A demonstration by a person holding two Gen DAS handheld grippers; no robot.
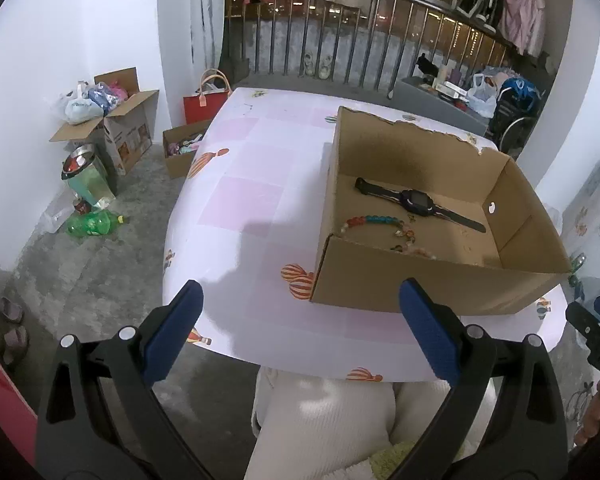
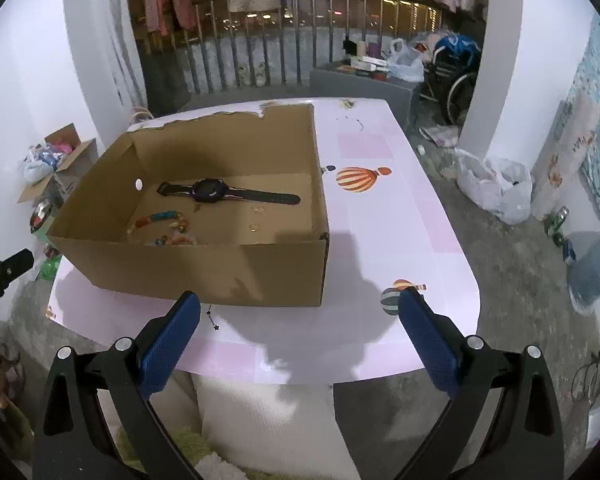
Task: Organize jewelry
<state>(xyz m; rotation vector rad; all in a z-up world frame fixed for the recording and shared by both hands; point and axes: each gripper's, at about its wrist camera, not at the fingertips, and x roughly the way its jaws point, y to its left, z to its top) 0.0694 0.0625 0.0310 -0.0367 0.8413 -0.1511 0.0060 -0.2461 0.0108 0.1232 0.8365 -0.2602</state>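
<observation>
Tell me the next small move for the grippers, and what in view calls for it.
Probably nothing more than holding back: the watch, the beaded bracelet and small gold pieces already lie inside the cardboard box, and no loose jewelry shows on the table. The left gripper and the right gripper are both open and empty.

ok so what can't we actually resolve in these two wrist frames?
- Beaded bracelet: near end hidden by the cardboard box front wall, right wrist view.
- Small gold pieces on the box floor: too small to identify or count.
- Watch face: too dark and small to read.
- Right gripper: cut off at the frame edge, left wrist view.
</observation>
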